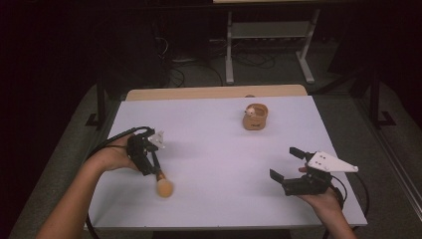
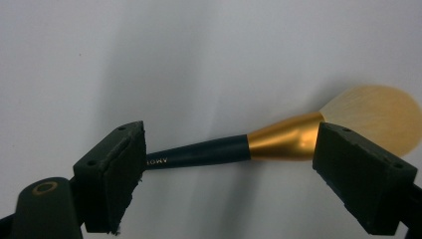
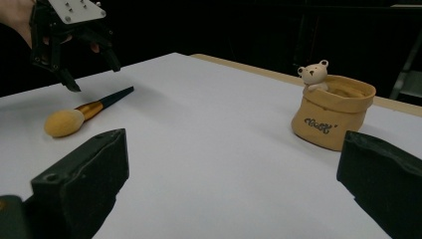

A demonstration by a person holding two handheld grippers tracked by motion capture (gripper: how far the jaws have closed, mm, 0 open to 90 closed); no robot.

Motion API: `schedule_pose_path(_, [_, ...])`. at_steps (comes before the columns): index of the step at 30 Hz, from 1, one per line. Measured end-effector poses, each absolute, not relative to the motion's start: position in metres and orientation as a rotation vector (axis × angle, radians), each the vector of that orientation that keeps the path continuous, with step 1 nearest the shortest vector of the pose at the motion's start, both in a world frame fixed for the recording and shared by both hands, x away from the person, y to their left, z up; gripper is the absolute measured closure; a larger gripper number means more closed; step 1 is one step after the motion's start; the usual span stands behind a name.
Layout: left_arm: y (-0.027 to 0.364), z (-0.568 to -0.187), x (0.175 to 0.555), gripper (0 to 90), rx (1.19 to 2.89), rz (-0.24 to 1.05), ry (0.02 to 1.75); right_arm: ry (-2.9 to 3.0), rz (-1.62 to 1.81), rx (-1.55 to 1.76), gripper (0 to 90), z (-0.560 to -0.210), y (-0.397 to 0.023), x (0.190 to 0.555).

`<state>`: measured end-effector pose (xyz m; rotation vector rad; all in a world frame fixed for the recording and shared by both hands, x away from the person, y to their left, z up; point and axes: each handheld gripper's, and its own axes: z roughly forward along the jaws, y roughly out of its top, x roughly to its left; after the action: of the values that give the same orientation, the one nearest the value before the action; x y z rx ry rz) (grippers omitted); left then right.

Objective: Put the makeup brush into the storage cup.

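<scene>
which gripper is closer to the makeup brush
Left. The left gripper hangs open right above the makeup brush, jaws either side of its handle. The right gripper is open far across the table.

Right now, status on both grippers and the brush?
Left gripper open, jaws astride the brush, no grip yet. Right gripper open, empty. Brush flat on the table. Bear pouch far off, nothing in the way.

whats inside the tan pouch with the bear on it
A small white bear figure peeks over the rim of the tan pouch, arms on the edge. The pouch's wall hides the rest of the inside, so anything lower down cannot be told.
</scene>
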<state>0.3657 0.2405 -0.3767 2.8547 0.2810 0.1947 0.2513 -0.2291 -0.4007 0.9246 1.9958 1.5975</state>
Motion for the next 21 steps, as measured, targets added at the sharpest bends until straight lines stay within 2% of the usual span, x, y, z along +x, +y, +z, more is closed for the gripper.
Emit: schedule_pose_path(21, [0.243, -0.393, 0.373, 14.4, 2.914, 0.168, 0.185, 1.999, 1.596, 0.93, 0.0, -0.402, -0.229, 0.252])
